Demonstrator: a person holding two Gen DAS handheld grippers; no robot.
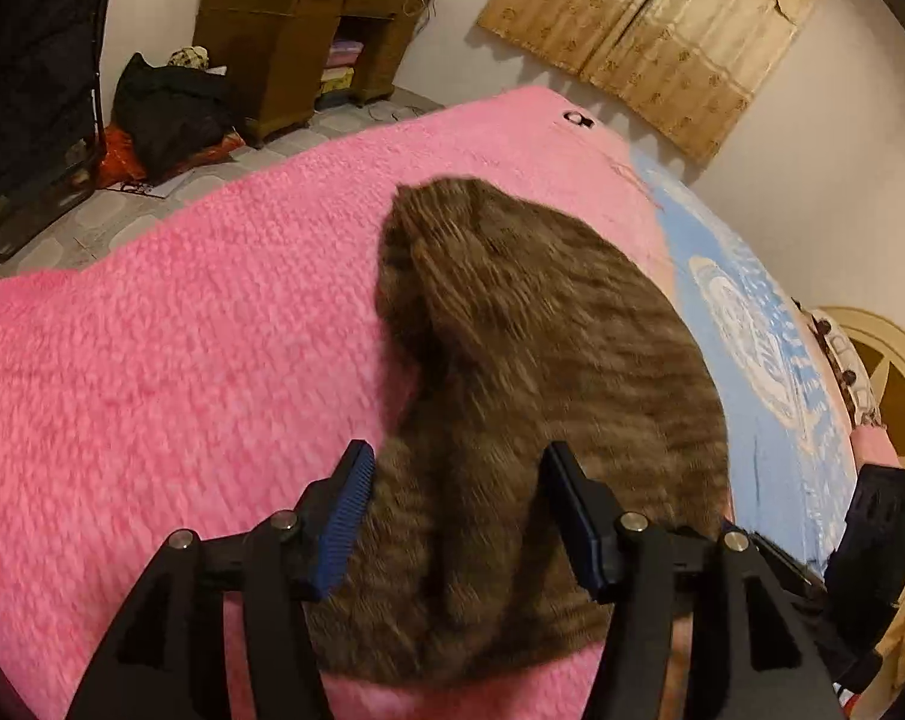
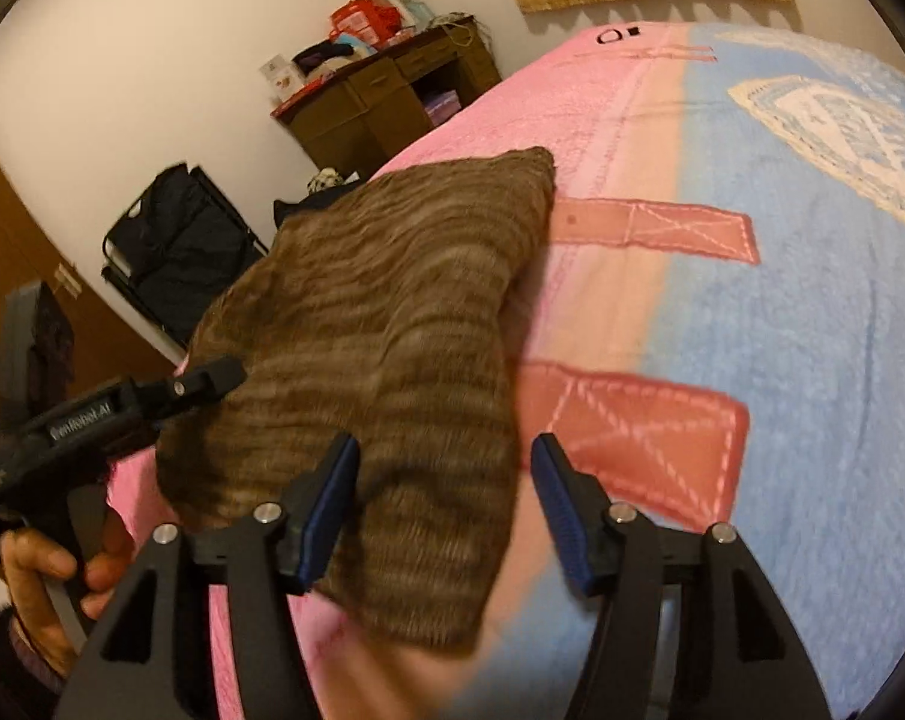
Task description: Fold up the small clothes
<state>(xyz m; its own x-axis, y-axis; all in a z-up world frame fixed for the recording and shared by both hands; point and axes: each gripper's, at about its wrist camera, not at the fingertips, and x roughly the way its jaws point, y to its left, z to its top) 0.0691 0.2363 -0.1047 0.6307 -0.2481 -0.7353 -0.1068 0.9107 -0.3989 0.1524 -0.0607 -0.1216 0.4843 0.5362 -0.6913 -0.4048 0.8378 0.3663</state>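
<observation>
Bed [image 1: 152, 360] fills both views, under a pink blanket [image 1: 182, 312] that gives way to a blue blanket [image 2: 812, 360] on the far side, and we reckon it serves as the folding surface because it is wide and soft.

On it lies the cloth [image 1: 512, 360], across the pink part with one edge reaching to where the pink meets the blue. It is a brown, fuzzy knit with faint darker stripes. In the left view it has a rounded outline with a thick ridge along its left edge, where one layer seems to lie over another. In the right view it looks puffed, not yet flat. We judge it folded once, loosely.

Now our tongs. The left tongs [image 1: 458, 468] stand open over the near end of the cloth, blue pads apart, with nothing pinched between them. The right tongs [image 2: 446, 456] are open too, left pad over the cloth's near corner, right pad over the bare blanket. Whether either pad touches the knit we cannot tell through the blur.

In the right view a hand [image 2: 38, 564] grips the handle of the left tool, beside the cloth's left edge. We read the two pairs as set at its two near corners, so the fold lands square.
</observation>
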